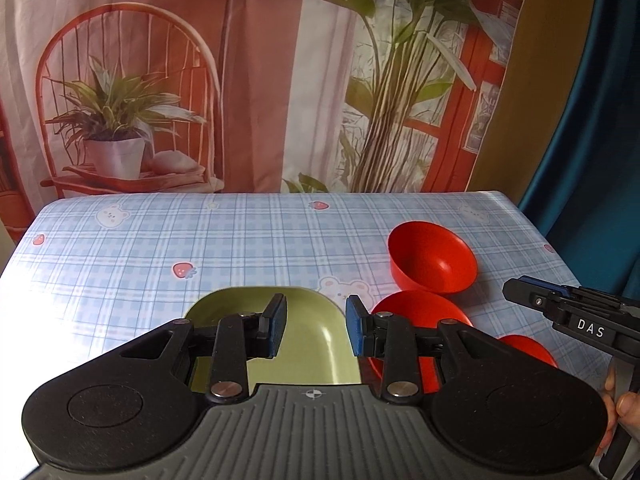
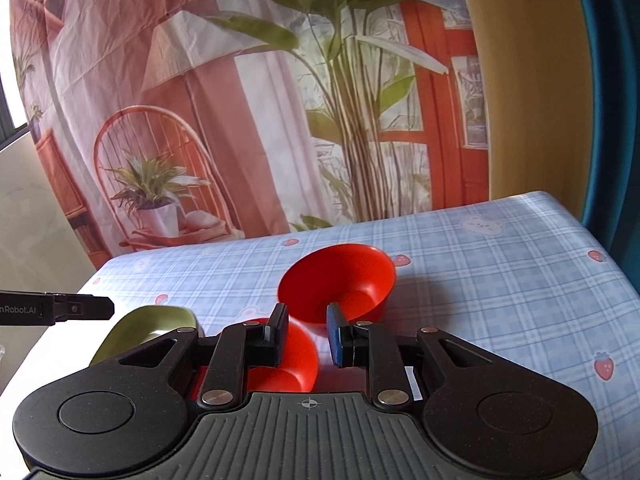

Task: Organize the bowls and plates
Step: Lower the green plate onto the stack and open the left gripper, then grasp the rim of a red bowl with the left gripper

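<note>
A green squarish plate (image 1: 304, 344) lies at the table's near edge, under my open left gripper (image 1: 316, 326), which hovers over its right half. A red bowl (image 1: 434, 258) stands farther right, a second red bowl (image 1: 416, 312) sits just in front of it, and a third red piece (image 1: 528, 350) shows behind the right gripper. In the right wrist view my right gripper (image 2: 307, 334) is open above the gap between the far red bowl (image 2: 340, 280) and the near red bowl (image 2: 296, 356). The green plate (image 2: 160, 324) lies at the left.
The table has a blue plaid cloth (image 1: 200, 248) with bears and strawberries. A printed fabric backdrop (image 1: 240, 80) hangs behind it and a blue curtain (image 1: 592, 160) at the right. The left gripper's tip (image 2: 80, 308) shows in the right wrist view.
</note>
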Motion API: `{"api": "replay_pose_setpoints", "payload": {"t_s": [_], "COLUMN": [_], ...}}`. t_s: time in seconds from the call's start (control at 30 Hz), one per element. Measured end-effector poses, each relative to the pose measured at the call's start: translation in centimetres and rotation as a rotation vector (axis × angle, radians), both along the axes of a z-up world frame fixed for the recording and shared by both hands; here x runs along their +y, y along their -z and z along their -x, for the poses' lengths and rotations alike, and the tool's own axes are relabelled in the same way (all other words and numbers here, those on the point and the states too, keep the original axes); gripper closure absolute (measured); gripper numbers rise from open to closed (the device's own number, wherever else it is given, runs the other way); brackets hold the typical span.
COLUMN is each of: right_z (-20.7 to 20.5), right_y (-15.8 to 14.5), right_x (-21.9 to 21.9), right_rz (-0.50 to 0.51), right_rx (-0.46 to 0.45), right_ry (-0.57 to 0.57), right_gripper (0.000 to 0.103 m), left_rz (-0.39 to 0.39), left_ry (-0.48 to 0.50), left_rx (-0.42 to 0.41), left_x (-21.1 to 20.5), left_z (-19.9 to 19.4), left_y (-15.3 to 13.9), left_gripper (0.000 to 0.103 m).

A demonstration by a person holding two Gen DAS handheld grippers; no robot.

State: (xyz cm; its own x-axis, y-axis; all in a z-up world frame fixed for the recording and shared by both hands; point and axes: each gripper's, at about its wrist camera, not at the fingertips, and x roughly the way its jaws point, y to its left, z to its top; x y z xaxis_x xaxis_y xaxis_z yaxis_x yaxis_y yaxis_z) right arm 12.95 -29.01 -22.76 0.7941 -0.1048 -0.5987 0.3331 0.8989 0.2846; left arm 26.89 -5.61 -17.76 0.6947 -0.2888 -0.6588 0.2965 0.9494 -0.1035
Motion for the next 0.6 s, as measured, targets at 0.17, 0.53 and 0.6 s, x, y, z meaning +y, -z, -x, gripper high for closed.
{"api": "replay_pose_setpoints", "payload": {"t_s": [0.17,0.53,0.6], "right_z": [-1.2,-3.8,-4.2], "right_y": [0.8,3.8,4.3], "right_x": [-3.0,-7.7,-7.9], "right_rz": [-0.002,-0.051,-0.059], "right_rx": [0.001,0.042,0.052], "right_ry": [0.007,0.015,0.008], "right_gripper": [0.082,0.080,0.080], "left_rz": [-0.001,0.000,0.004], "left_ry": [0.031,0.053,0.052], "left_rx": [-0.016,0.088,0.119], "left_x": [-3.4,-9.3,-9.9], "left_z": [-3.0,-9.6,-10.3], "left_y": [-0.6,3.6,4.7], "left_gripper": [0.069,0.069,0.069]}}
